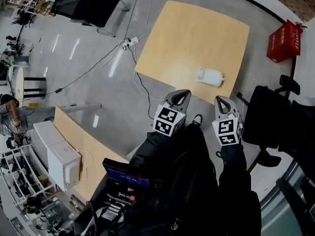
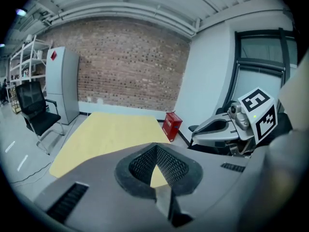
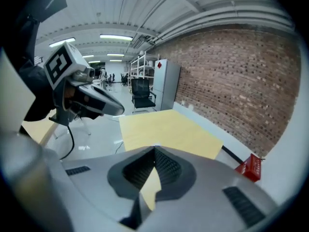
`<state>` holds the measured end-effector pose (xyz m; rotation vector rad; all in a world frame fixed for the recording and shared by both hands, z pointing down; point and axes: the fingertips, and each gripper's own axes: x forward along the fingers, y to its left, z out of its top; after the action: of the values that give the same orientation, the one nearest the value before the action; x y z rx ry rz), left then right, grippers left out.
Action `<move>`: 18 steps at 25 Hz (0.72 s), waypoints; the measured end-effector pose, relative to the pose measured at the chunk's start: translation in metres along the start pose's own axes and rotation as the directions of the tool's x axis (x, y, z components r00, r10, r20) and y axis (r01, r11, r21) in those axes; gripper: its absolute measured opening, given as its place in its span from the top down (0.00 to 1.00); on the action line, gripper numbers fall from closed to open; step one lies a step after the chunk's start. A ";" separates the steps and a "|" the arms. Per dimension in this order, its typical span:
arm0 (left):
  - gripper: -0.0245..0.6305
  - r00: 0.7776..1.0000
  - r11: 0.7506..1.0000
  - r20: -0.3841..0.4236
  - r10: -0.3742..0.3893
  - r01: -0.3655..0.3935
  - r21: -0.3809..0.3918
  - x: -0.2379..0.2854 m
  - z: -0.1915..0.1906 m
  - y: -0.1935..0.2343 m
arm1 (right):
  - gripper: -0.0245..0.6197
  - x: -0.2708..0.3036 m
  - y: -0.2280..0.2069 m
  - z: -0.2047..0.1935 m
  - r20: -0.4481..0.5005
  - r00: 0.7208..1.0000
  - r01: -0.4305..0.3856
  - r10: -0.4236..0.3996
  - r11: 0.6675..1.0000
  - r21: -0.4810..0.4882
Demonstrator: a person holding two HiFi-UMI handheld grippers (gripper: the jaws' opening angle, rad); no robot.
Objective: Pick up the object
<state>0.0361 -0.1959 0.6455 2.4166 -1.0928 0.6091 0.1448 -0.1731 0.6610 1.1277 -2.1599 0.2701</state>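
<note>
A small white object [image 1: 209,76] lies near the front right edge of the light wooden table [image 1: 187,33]. My left gripper [image 1: 182,93] and right gripper [image 1: 219,100] hover side by side just short of the table's near edge, both shut and empty. The object is a short way beyond and between their tips. In the left gripper view the jaws [image 2: 155,146] meet at their tips over the table [image 2: 111,134]. The right gripper view shows its jaws [image 3: 154,149] touching the same way. Neither gripper view shows the white object.
A red crate [image 1: 284,41] sits on the floor right of the table. A black office chair [image 1: 269,113] stands close on the right and another [image 1: 86,4] at the far left. Cables and a power strip [image 1: 129,43] lie left of the table. A second desk [image 1: 81,151] carries a white box.
</note>
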 end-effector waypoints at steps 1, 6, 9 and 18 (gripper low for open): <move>0.96 1.000 1.000 -0.010 -0.004 0.004 -0.007 0.005 -0.006 0.004 | 0.96 0.009 -0.001 -0.004 -0.020 1.000 -0.001 0.001 1.000 -0.022; 0.96 0.998 0.998 -0.067 -0.018 0.014 -0.065 0.021 -0.032 0.025 | 0.96 0.049 0.001 -0.019 -0.128 0.992 -0.030 0.014 0.992 -0.125; 0.96 0.995 0.994 -0.096 -0.033 0.023 -0.105 0.026 -0.043 0.034 | 0.96 0.067 0.006 -0.029 -0.194 0.980 -0.068 0.034 0.983 -0.169; 0.96 0.993 0.988 -0.116 -0.024 0.005 -0.154 0.024 -0.066 0.067 | 0.95 0.124 0.005 -0.056 -0.346 0.938 -0.139 -0.005 0.909 -0.392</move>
<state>-0.0156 -0.2154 0.7252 2.2262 -1.0332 0.6303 0.1179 -0.2240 0.7838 0.7049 -1.8325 0.0282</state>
